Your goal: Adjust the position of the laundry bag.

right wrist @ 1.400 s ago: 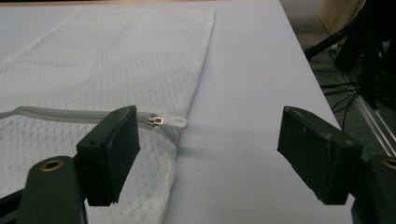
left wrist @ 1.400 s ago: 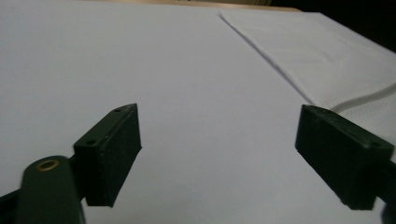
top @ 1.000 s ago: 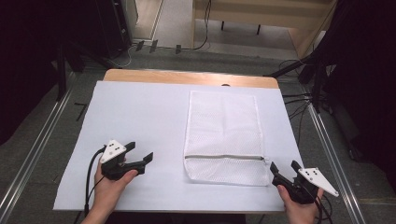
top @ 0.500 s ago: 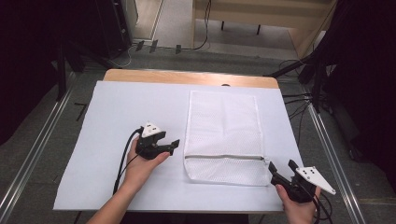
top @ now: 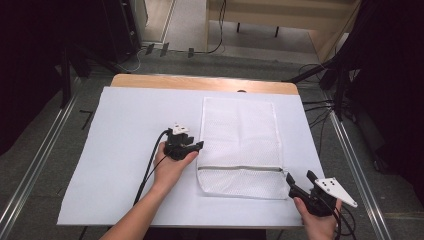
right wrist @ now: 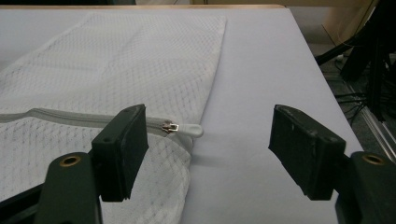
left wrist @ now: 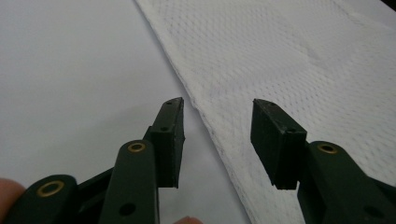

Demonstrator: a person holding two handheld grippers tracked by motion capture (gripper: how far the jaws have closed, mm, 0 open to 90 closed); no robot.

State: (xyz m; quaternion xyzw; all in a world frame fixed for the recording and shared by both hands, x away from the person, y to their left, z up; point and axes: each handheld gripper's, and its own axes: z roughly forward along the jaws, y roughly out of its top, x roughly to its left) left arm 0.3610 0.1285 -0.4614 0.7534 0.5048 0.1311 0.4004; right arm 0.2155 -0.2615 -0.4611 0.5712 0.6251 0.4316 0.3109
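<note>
A white mesh laundry bag [top: 240,135] lies flat on the white table cover [top: 130,125], its grey zipper [top: 240,168] running across near the front end. My left gripper [top: 197,146] sits at the bag's left edge. In the left gripper view its jaws [left wrist: 217,121] straddle the edge of the mesh bag [left wrist: 289,60]; they have just been closing, and the pads stand apart from the cloth. My right gripper [top: 300,177] rests open off the bag's front right corner. In the right gripper view the zipper pull [right wrist: 180,127] lies between the open jaws [right wrist: 210,116], untouched.
The table's wooden far edge [top: 200,82] shows beyond the white cover. Cables [top: 325,110] and metal rails [top: 35,165] lie on the floor around the table. White cover stretches left of the bag.
My left hand has travelled right and away from the front edge, up to the bag's left edge, with its jaws narrower. The right gripper has stayed put.
</note>
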